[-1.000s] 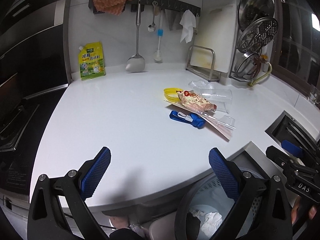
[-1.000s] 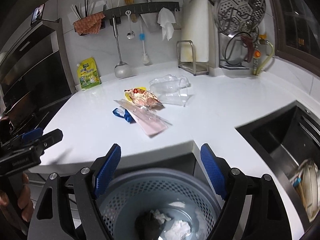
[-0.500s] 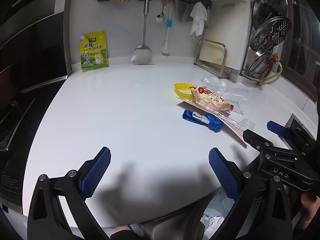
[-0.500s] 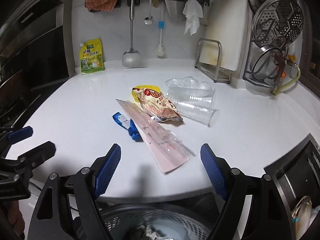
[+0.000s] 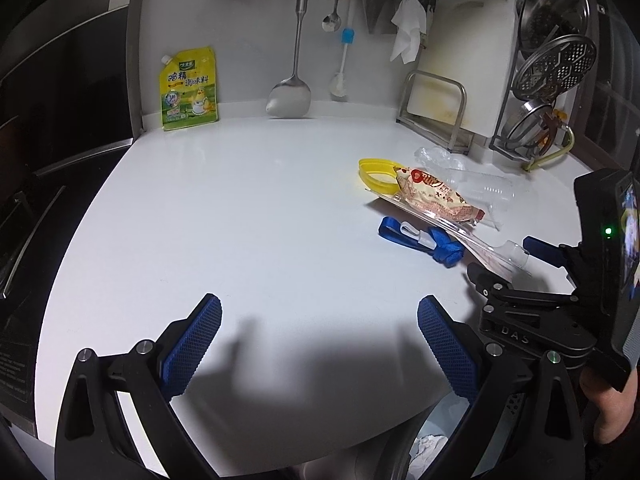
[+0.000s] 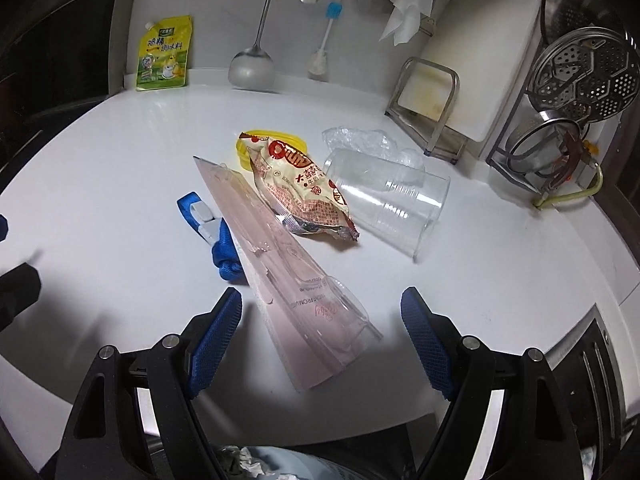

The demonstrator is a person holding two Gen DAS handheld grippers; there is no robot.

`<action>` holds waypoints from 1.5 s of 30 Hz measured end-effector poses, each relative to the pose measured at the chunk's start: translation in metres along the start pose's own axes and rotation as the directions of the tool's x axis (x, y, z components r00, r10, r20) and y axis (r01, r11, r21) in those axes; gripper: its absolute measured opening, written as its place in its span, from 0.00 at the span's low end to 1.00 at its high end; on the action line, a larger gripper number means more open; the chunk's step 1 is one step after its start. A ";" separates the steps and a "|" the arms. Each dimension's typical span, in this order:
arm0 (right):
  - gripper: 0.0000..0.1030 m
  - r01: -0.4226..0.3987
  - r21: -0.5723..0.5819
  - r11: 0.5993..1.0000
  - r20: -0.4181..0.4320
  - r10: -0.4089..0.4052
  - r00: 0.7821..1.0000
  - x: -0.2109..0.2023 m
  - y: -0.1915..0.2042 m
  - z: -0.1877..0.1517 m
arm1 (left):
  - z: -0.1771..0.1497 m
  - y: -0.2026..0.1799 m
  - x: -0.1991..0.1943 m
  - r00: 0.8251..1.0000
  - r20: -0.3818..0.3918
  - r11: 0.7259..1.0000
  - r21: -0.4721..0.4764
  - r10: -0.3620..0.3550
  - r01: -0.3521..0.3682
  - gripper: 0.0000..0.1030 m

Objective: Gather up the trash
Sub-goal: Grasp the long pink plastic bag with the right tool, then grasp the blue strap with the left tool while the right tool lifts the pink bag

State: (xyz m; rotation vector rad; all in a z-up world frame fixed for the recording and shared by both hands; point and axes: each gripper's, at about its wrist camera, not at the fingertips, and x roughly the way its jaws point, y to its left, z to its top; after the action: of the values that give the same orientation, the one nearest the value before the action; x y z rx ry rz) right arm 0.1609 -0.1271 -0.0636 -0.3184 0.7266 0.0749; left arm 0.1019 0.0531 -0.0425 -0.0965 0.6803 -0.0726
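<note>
A pile of trash lies on the white counter (image 6: 120, 152): a long pink plastic package (image 6: 288, 276), a red-and-cream snack wrapper (image 6: 304, 192), a clear plastic cup on its side (image 6: 388, 204), a yellow ring lid (image 6: 244, 148), a blue strap with a white clip (image 6: 216, 236) and crumpled clear film (image 6: 360, 140). My right gripper (image 6: 322, 340) is open and empty, its jaws either side of the pink package's near end. My left gripper (image 5: 320, 344) is open and empty over bare counter, left of the pile (image 5: 432, 200). The right gripper's body (image 5: 560, 300) shows in the left wrist view.
A bin with crumpled paper (image 5: 432, 448) sits below the counter's front edge. A yellow seasoning pouch (image 5: 188, 88) stands at the back wall under hanging utensils. A cutting board rack (image 6: 432, 108) and a steamer rack (image 6: 580, 92) stand at the back right. A sink (image 6: 600, 368) lies to the right.
Both grippers have moved up from over the bin and forward over the counter. The right gripper has closed in on the pink package. Both stay open.
</note>
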 end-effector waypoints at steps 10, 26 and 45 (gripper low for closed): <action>0.54 -0.017 -0.010 1.000 -0.007 0.017 1.000 0.013 0.000 0.003 | 0.000 -0.002 0.004 1.000 -0.011 1.000 -0.001 -0.008 0.008 0.94; 0.29 -0.246 0.202 0.948 0.077 0.235 0.969 0.006 -0.038 -0.004 | 0.008 -0.019 0.013 0.999 -0.021 0.999 0.009 -0.037 0.037 0.94; 0.22 -0.387 0.336 0.859 0.239 0.319 0.917 -0.013 -0.085 -0.010 | 0.032 -0.056 0.033 0.999 -0.031 0.998 0.038 -0.039 0.040 0.94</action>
State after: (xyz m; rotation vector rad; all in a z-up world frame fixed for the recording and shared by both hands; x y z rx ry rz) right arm 0.1598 -0.2106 -0.0401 0.1969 0.6005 0.3066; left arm 0.1461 -0.0039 -0.0319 -0.0718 0.7072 -0.1249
